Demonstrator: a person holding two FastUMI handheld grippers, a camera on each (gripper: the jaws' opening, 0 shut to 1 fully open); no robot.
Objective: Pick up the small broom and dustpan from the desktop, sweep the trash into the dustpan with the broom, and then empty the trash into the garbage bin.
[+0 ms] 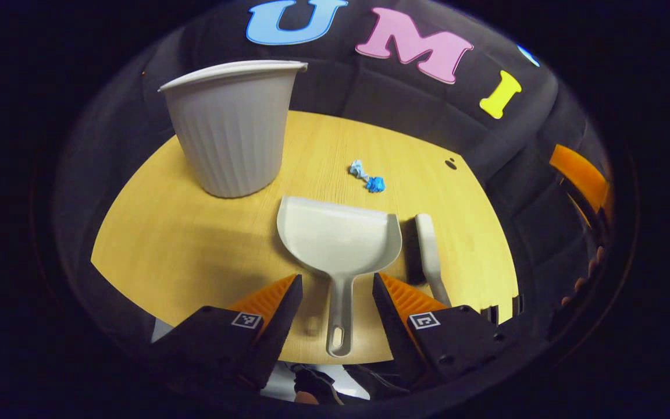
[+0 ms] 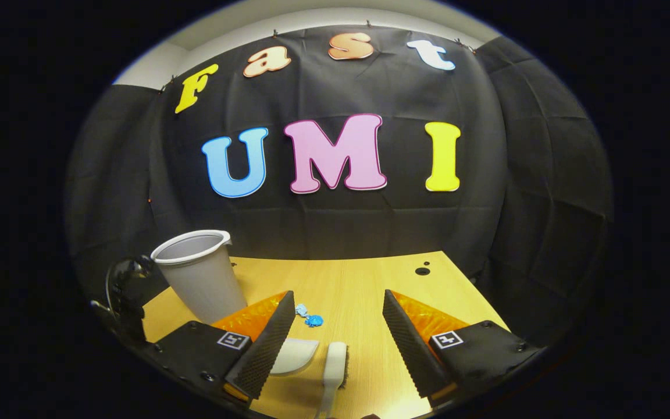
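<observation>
A pale grey dustpan (image 1: pixel 341 238) lies flat on the wooden desk, its handle pointing toward me. My left gripper (image 1: pixel 338 288) is open, its fingers on either side of that handle without touching it. To the right of the pan lies the small broom (image 1: pixel 430 256). Blue crumpled trash (image 1: pixel 368 177) sits beyond the pan. The ribbed grey garbage bin (image 1: pixel 233 128) stands at the far left. In the right gripper view, my right gripper (image 2: pixel 338 308) is open above the broom (image 2: pixel 334 366), with the dustpan's edge (image 2: pixel 295 355), the trash (image 2: pixel 310 317) and the bin (image 2: pixel 201 279) to the left.
The wooden desk (image 1: pixel 184 244) ends at a curved front edge near me. A dark hole (image 1: pixel 451 164) marks its far right corner. Black cloth walls close in behind and beside the desk. The other gripper shows at the right edge of the left gripper view (image 1: pixel 582 174).
</observation>
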